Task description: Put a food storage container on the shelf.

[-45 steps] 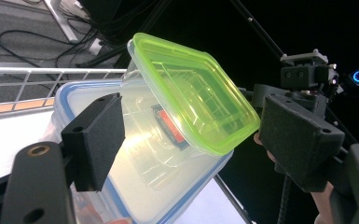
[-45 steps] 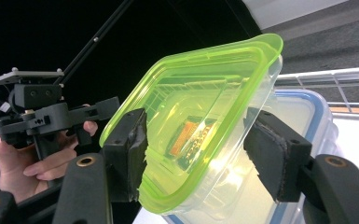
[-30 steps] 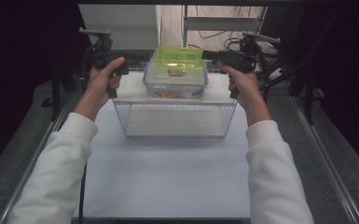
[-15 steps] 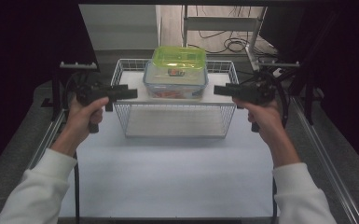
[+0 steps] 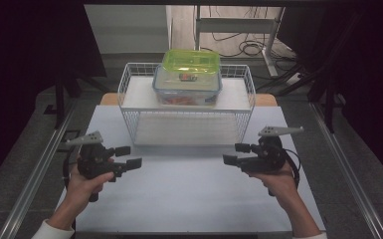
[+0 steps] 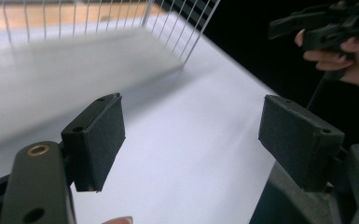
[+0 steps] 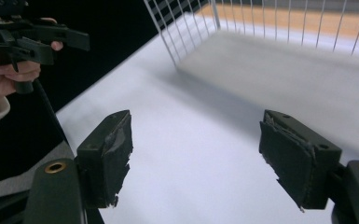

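The left tongs [image 5: 128,157] and right tongs [image 5: 237,154] are held wide open and empty above the white worktop [image 5: 189,194], well apart. The clear plastic box with a lime-green lid [image 5: 189,77] is seated on the white wire basket [image 5: 129,122], beyond both tongs, untouched.

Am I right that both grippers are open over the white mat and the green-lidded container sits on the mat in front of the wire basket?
Not quite. The green-lidded container sits atop a clear box inside the wire basket, as the high view shows. The rest holds: the left gripper and right gripper are both open over the white mat.
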`<state>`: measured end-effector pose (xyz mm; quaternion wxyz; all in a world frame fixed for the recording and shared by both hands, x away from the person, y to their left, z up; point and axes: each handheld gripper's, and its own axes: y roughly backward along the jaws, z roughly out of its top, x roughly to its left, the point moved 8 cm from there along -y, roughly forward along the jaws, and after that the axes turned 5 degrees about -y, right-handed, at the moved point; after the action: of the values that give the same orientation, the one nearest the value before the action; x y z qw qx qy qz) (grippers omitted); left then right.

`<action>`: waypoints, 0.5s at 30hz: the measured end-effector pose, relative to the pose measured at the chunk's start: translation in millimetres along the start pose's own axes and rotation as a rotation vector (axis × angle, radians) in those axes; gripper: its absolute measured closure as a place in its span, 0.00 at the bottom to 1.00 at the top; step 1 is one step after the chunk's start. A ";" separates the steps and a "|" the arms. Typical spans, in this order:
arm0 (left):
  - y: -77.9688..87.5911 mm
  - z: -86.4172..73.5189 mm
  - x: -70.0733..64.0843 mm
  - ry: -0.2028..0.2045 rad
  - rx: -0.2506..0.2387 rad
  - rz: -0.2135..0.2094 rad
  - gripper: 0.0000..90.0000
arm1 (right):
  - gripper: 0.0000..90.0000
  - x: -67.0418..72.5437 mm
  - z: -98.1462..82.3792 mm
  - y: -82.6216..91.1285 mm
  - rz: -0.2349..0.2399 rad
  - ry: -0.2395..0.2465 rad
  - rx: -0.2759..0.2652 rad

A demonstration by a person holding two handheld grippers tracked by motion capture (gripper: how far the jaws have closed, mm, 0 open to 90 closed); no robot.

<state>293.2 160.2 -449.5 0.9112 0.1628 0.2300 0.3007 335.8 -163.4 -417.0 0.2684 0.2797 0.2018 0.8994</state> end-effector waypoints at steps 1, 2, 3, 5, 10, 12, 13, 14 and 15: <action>-3.1 -8.5 0.1 0.006 0.016 0.007 0.25 | 0.29 -2.1 -6.1 -1.7 -0.006 -0.001 0.009; -6.4 -16.4 0.2 0.009 0.035 0.004 0.25 | 0.29 -4.6 -13.8 -4.0 -0.014 -0.007 0.020; -9.4 -23.0 0.2 0.014 0.046 0.003 0.24 | 0.29 -7.6 -20.5 -6.0 -0.022 -0.009 0.030; -14.4 -34.6 1.1 0.017 0.070 0.009 0.25 | 0.29 -12.6 -31.6 -9.2 -0.031 -0.019 0.043; -24.7 -53.6 4.3 0.024 0.106 0.039 0.25 | 0.30 -23.2 -51.4 -15.8 -0.044 -0.034 0.075; -29.3 -58.3 6.5 0.035 0.116 0.048 0.25 | 0.30 -27.7 -57.9 -19.7 -0.050 -0.042 0.091; -31.2 -60.2 7.6 0.039 0.120 0.052 0.25 | 0.30 -29.9 -61.3 -22.2 -0.057 -0.042 0.100; -32.7 -62.0 7.9 0.042 0.123 0.051 0.25 | 0.30 -31.5 -64.6 -24.8 -0.060 -0.045 0.109; -34.1 -64.1 8.1 0.043 0.130 0.049 0.25 | 0.30 -32.7 -67.6 -27.1 -0.062 -0.045 0.120</action>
<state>282.0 149.2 -520.9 0.8858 0.2206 0.2646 0.3109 327.4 -176.2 -495.3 0.2835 0.3091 0.2577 0.8705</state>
